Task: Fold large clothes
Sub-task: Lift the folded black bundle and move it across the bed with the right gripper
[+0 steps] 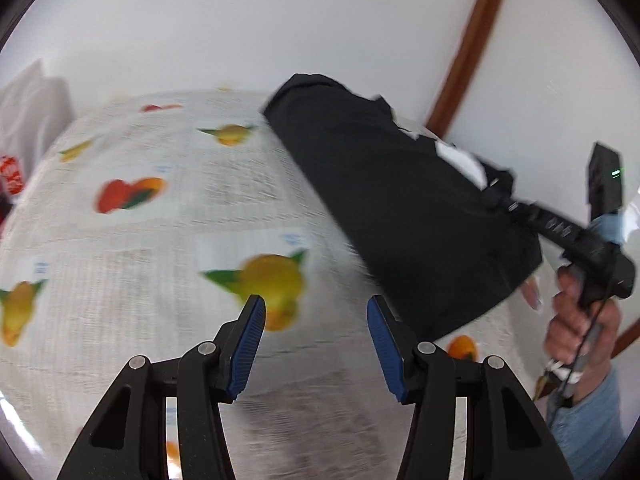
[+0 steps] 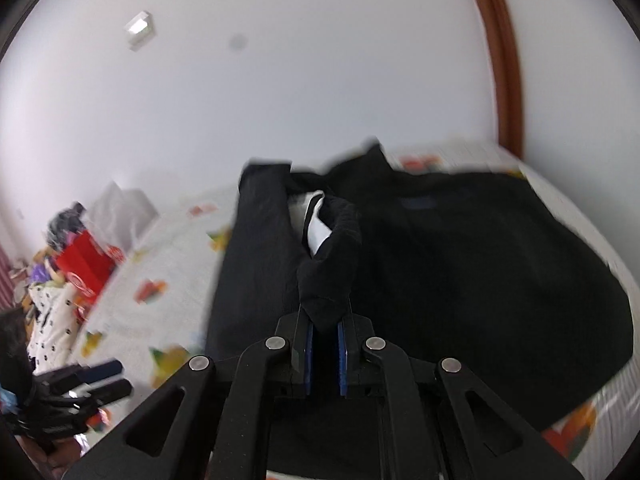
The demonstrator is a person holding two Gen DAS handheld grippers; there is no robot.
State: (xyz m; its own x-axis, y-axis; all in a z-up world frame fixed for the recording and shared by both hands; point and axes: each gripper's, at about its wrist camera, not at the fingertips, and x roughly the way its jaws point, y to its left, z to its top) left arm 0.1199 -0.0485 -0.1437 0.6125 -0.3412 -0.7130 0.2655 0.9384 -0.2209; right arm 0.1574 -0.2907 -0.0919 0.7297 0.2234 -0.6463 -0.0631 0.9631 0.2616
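A large black garment lies spread over a bed with a fruit-print sheet. My right gripper is shut on a bunched ribbed edge of that garment, which rises from between its blue pads. A white inner patch shows near the collar. In the left wrist view the black garment hangs lifted at the right, with the right gripper pinching it and a hand on its handle. My left gripper hovers open over the sheet with nothing between its fingers.
A white wall with a brown wooden frame stands behind the bed. A heap of mixed clothes and a red bag sits at the bed's far left. The left gripper shows at the lower left of the right wrist view.
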